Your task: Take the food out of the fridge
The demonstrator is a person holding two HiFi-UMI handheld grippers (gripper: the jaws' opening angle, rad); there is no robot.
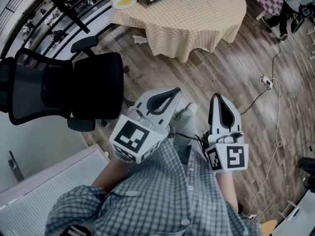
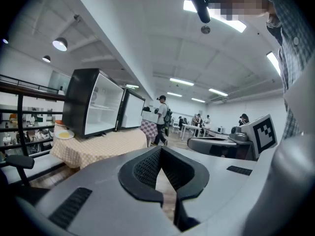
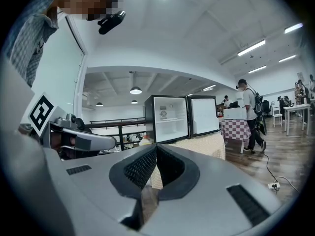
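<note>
Head view: left gripper and right gripper, jaws fully closed, empty; left unopened, they might knock food inside the fridge instead of grasping

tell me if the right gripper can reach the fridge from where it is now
Probably not yet. The right gripper, jaws shut, is held near the person's body, and the fridge sits on the table across bare floor. Nothing blocks the way; its door is open.

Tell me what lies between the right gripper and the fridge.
Bare wooden floor, then the near edge of the clothed table under the fridge. The head view shows it; the black chair stands aside.
</note>
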